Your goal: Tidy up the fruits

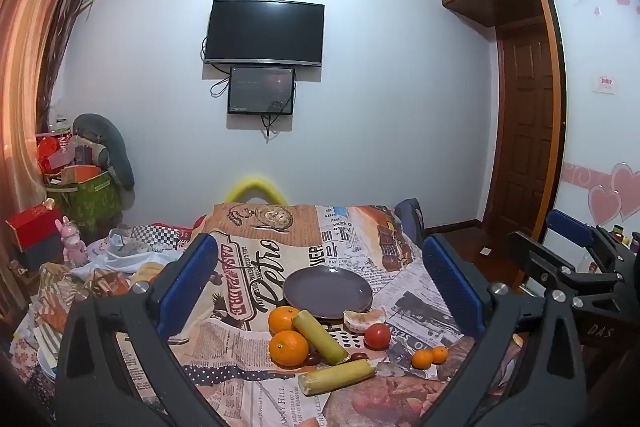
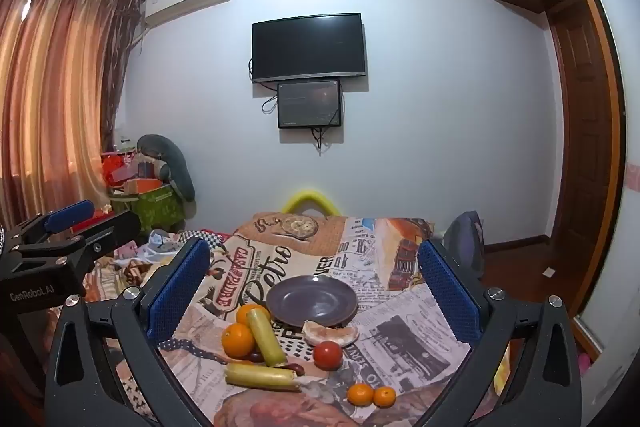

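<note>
Both grippers hang above the near edge of the surface, side by side and level, each aimed at the spread of fruit. The left gripper (image 1: 320,287) has its blue-padded fingers spread wide with nothing between them, and the right gripper (image 2: 314,291) is the same: wide apart, holding nothing.

The surface is covered by a newspaper-print cloth (image 1: 248,259). Toward its middle sits a purple plate (image 1: 328,291), shallow and bare. Against the plate's near-left rim lie two oranges (image 1: 289,347), one behind the other, with a pale green sugarcane piece (image 1: 320,337) leaning diagonally across them. A second sugarcane piece (image 1: 338,377) lies nearly crosswise just in front of those. Small dark fruits peek out between the two sticks; I cannot tell what they are.

Touching the plate's near rim is a peeled citrus (image 2: 330,333), its pale segments showing. Just in front of it stands a red tomato (image 2: 328,355), apart from the sugarcane. Nearer still and to the right, two small tangerines (image 2: 371,395) sit touching each other, well apart from the plate.

On the far wall hangs a dark television (image 2: 308,47) with a smaller screen (image 2: 310,103) directly beneath it.
</note>
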